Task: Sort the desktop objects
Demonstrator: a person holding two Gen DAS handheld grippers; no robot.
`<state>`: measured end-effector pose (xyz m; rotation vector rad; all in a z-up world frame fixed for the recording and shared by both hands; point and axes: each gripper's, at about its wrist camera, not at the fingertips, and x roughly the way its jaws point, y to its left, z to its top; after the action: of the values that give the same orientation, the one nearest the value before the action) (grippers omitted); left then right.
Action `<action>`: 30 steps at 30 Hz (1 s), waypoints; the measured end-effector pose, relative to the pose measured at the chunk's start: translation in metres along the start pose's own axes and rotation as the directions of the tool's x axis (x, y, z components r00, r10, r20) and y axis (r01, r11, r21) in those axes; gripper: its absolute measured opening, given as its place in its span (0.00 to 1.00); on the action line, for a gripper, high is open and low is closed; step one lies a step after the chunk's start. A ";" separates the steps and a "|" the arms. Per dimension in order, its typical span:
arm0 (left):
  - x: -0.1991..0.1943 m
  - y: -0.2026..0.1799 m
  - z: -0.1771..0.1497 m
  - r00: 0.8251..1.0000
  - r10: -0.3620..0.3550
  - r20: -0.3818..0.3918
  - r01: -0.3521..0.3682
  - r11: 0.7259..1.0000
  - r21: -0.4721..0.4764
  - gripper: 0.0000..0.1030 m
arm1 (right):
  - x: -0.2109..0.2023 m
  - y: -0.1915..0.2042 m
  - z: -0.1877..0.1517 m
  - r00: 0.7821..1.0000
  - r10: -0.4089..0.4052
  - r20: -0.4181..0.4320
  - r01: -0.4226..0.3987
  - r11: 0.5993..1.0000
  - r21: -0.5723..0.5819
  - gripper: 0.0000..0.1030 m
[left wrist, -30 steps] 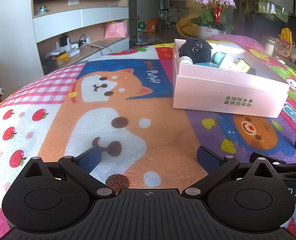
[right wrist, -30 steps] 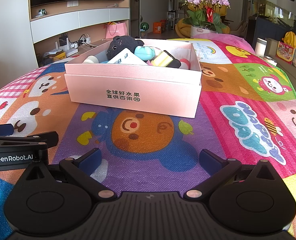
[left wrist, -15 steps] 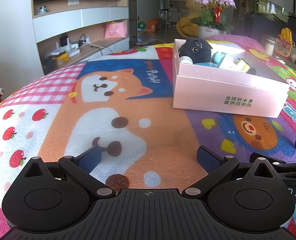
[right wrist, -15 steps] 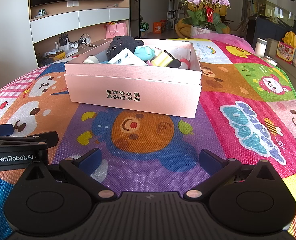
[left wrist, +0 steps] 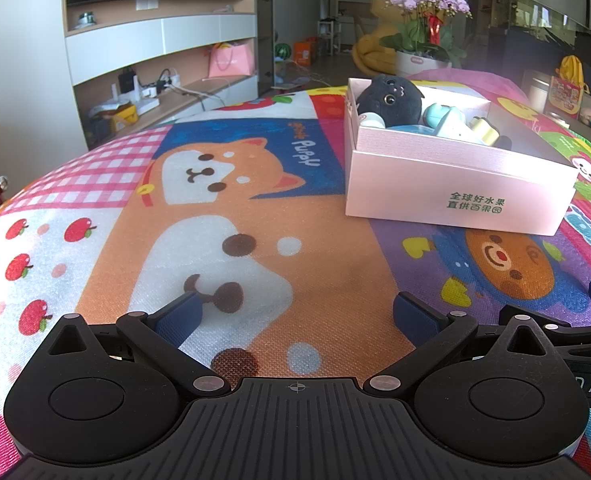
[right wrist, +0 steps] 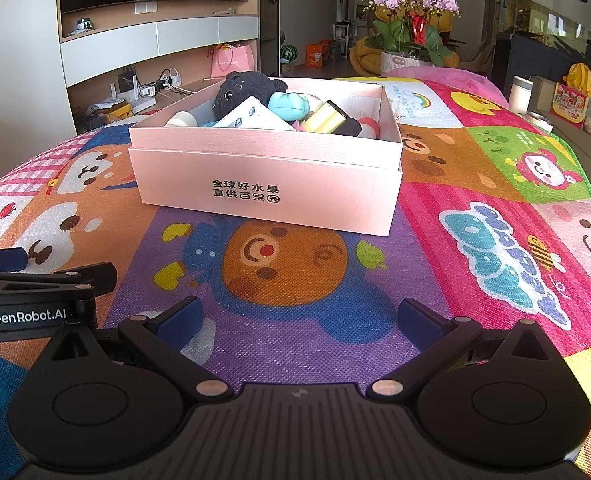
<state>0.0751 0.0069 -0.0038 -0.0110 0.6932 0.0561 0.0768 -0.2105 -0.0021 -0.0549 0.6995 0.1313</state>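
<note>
Fingers, left gripper [left wrist: 295, 314]: spread wide, nothing between the blue pads, low over the cartoon mat [left wrist: 223, 240]. Fingers, right gripper [right wrist: 299, 316]: likewise spread and empty, above the mat's bear print. Pink box [right wrist: 267, 178]: on the mat, at 12 o'clock from the right gripper and 2 o'clock from the left, well apart from both. Contents: black plush toy [right wrist: 241, 90] at the far left corner, white case [right wrist: 251, 116], teal toy [right wrist: 289, 104], yellow-and-black item [right wrist: 331, 120]. Orchid pot [right wrist: 409, 32]: beyond the mat, 12 o'clock.
</note>
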 end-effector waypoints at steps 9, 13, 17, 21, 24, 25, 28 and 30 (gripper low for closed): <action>0.000 0.000 0.000 1.000 0.000 0.000 0.000 1.000 0.000 1.00 | 0.000 0.000 0.000 1.000 0.000 0.000 0.000 1.000 0.000 1.00; -0.001 -0.001 0.000 1.000 0.000 0.000 0.000 1.000 0.000 1.00 | 0.000 0.000 0.000 1.000 0.000 0.000 0.000 1.000 0.000 1.00; -0.001 -0.001 -0.001 1.000 0.000 0.000 0.000 1.000 0.000 1.00 | 0.000 0.000 0.000 1.000 0.000 0.000 0.000 1.000 0.000 1.00; 0.000 0.000 0.000 1.000 0.000 0.000 0.000 1.000 0.000 1.00 | 0.000 0.000 0.000 1.000 0.000 0.000 0.000 1.000 0.000 1.00; 0.000 0.000 0.000 1.000 0.000 0.000 0.000 1.000 0.000 1.00 | 0.000 0.000 0.000 1.000 0.000 0.000 0.000 1.000 0.000 1.00; -0.001 -0.001 -0.001 1.000 0.000 0.000 0.000 1.000 0.000 1.00 | 0.000 0.000 0.000 1.000 0.000 0.000 0.000 1.000 0.000 1.00; -0.001 -0.001 0.000 1.000 0.000 0.000 0.000 1.000 0.000 1.00 | 0.000 0.000 0.000 1.000 0.000 0.000 0.000 1.000 0.000 1.00; 0.000 0.000 0.000 1.000 0.000 0.000 0.000 1.000 0.000 1.00 | 0.000 0.000 0.000 1.000 0.000 0.000 0.000 1.000 0.000 1.00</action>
<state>0.0750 0.0069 -0.0039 -0.0112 0.6931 0.0561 0.0765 -0.2104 -0.0020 -0.0550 0.6993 0.1311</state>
